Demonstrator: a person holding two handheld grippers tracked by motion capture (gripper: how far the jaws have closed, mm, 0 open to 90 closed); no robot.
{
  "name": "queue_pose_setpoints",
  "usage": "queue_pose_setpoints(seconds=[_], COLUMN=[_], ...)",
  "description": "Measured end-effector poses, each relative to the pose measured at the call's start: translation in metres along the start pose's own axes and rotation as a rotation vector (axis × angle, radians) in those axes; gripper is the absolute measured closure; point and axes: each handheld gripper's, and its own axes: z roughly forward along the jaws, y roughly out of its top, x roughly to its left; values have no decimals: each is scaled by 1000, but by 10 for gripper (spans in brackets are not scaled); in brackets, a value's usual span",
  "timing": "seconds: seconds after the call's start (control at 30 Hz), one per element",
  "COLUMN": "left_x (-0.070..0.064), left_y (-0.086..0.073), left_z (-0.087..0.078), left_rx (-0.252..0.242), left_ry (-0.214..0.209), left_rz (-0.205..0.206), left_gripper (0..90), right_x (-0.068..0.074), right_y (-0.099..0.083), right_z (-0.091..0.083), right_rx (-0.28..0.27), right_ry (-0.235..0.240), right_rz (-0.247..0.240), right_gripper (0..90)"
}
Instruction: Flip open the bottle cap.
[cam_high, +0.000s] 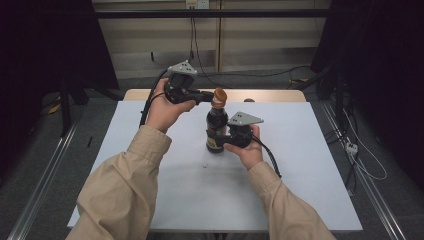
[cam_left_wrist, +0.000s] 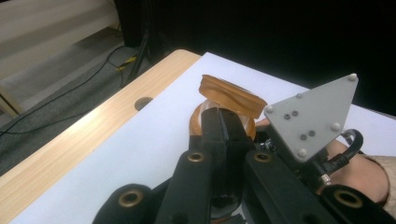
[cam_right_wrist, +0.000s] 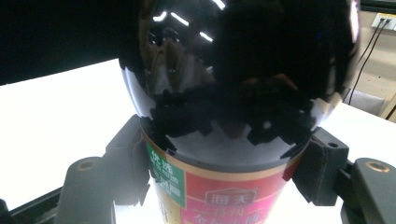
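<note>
Bottle (cam_high: 216, 131) upright mid-bench (cam_high: 150, 165), body clamped by R gripper (cam_high: 231, 138) at label. L gripper (cam_left_wrist: 223, 122) jaws closed at orange cap (cam_left_wrist: 232, 95), flip lid looks ajar. Step: opening cap. Next, prob.: lever lid fully up w/ L, R steady.

A rectangular table with a white top (cam_high: 175, 200) carries the things, and a strip of pale wood (cam_high: 270, 95) with a round hole (cam_high: 249, 100) runs along its far edge. A dark glass bottle with an orange-brown cap and a red and green label (cam_high: 216, 131) stands upright on the white surface near the middle. A tiny pale speck (cam_high: 204, 165) lies on the white top just in front of the bottle.
</note>
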Motion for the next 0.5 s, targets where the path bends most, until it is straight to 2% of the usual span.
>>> queue_pose_setpoints(seconds=[0.5], left_x=[-1], left_y=[3], left_z=[0], left_rx=[-7], left_ry=[1], left_rz=[5], left_gripper=[900], right_x=[0], right_y=[-1], right_z=[1], right_rx=[-3], right_ry=[1], right_rz=[10], right_gripper=[304])
